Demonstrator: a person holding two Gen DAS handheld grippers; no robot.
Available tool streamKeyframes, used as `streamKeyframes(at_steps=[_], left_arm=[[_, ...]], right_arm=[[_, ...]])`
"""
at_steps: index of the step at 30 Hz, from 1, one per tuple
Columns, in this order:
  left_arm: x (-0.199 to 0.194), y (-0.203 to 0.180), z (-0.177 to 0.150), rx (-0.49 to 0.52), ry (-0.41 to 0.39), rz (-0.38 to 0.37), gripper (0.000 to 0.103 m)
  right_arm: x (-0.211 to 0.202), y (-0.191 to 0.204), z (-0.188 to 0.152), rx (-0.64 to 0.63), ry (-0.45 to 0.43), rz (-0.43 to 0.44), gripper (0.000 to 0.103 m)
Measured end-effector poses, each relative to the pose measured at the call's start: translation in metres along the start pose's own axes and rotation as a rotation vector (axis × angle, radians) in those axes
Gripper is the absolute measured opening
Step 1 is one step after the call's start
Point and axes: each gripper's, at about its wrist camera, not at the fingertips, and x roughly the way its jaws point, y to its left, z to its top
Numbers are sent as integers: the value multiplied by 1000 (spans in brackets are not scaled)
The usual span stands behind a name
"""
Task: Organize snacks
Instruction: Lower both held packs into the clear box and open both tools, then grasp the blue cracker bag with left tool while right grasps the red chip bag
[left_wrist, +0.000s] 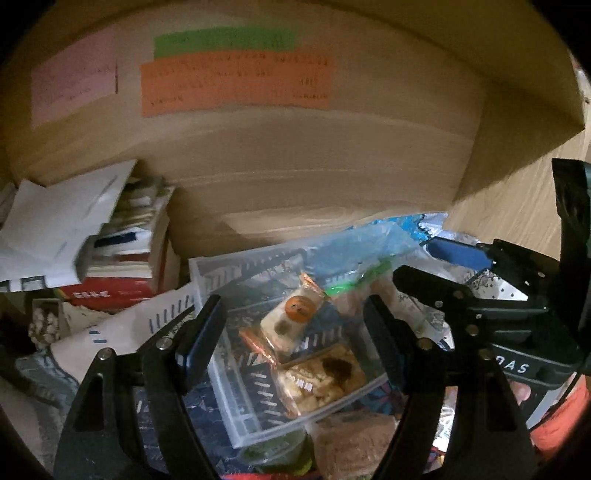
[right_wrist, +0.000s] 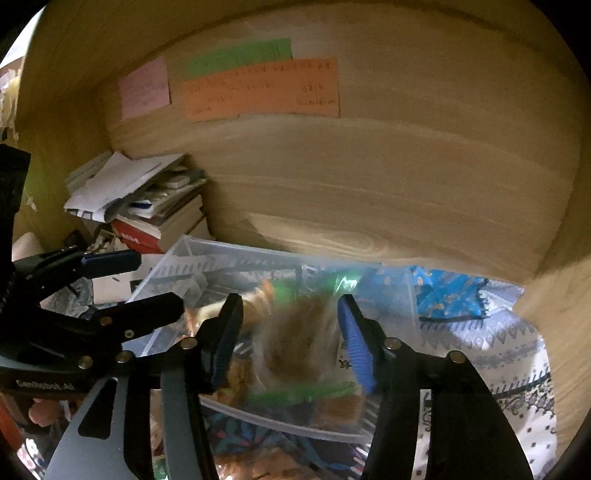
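A clear slotted plastic bin (left_wrist: 236, 402) sits on a patterned cloth and holds wrapped snacks: a pale cake with an orange sticker (left_wrist: 291, 317) and a nut bar (left_wrist: 321, 380). My left gripper (left_wrist: 291, 328) is open and empty above the bin. My right gripper (right_wrist: 291, 332) is open, its fingers on either side of a blurred brown snack in a green-trimmed clear bag (right_wrist: 295, 347) over the bin (right_wrist: 192, 258). The right gripper also shows in the left wrist view (left_wrist: 436, 266), and the left gripper in the right wrist view (right_wrist: 147, 280).
A wooden back wall carries pink, green and orange paper notes (left_wrist: 236, 85). A pile of books and papers (left_wrist: 92, 243) stands to the left. A blue snack packet (right_wrist: 447, 295) lies to the right on the cloth (right_wrist: 517, 350). More wrapped snacks (left_wrist: 351, 443) lie in front.
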Motion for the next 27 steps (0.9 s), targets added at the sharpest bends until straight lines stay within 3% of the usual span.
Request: streamKeyframes(at_steps=[3,9,16,22,27], left_arm=[[-15,3,-1,-7,-21,4,81],[-50,9,-13,-2,-70,37,94],[-74,13,-46,16,-40,64,98],[-72,13,-82,47,12,114,99],[-64,12,-112,31,74,97,99]], right_arm=[[-16,1,1,-4,-34,-4,65],[-52,5,-8,-24,-89,-14,68],[-86,6,-38,-12,-119,-40,71],[-96,7,-73,10,-85,-75,72],[-84,1,-108,59,-3,-73,76]])
